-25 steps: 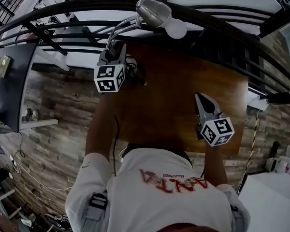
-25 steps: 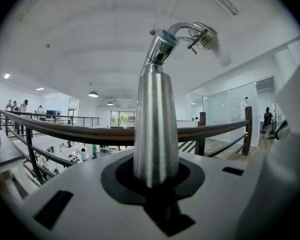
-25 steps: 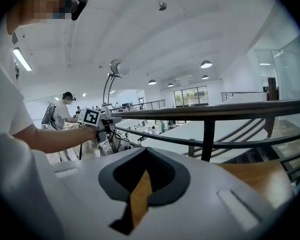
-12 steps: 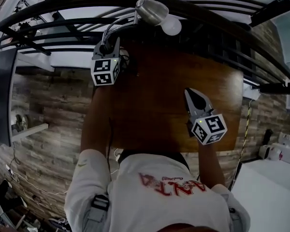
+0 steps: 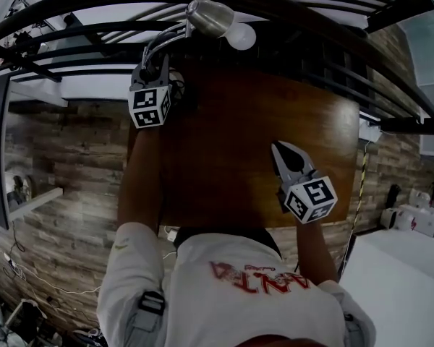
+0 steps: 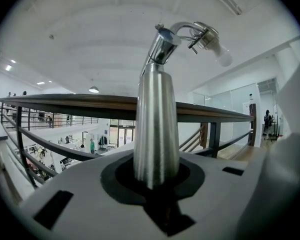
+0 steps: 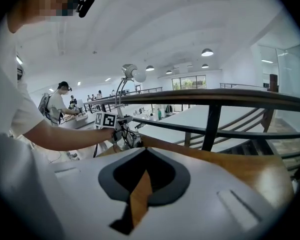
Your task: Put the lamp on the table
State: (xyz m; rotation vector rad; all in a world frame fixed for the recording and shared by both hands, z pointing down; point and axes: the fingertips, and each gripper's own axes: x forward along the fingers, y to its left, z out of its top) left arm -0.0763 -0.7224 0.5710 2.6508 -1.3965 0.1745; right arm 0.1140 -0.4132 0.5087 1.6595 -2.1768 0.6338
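At the far left corner of the worktop (image 5: 239, 143), the left gripper (image 5: 159, 71) clamps the lamp (image 6: 156, 129) by its steel stem. Being top-heavy, it could topple off the edge when released. Meanwhile the right gripper (image 5: 281, 150) hovers closed, empty.

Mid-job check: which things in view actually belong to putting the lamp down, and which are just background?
Belongs to the job:
- silver metal lamp with bare white bulb, gripped by the left gripper
- brown wooden table
- right gripper, holding nothing

Just lying about:
- dark metal railing
- wood-plank floor
- person working in the background
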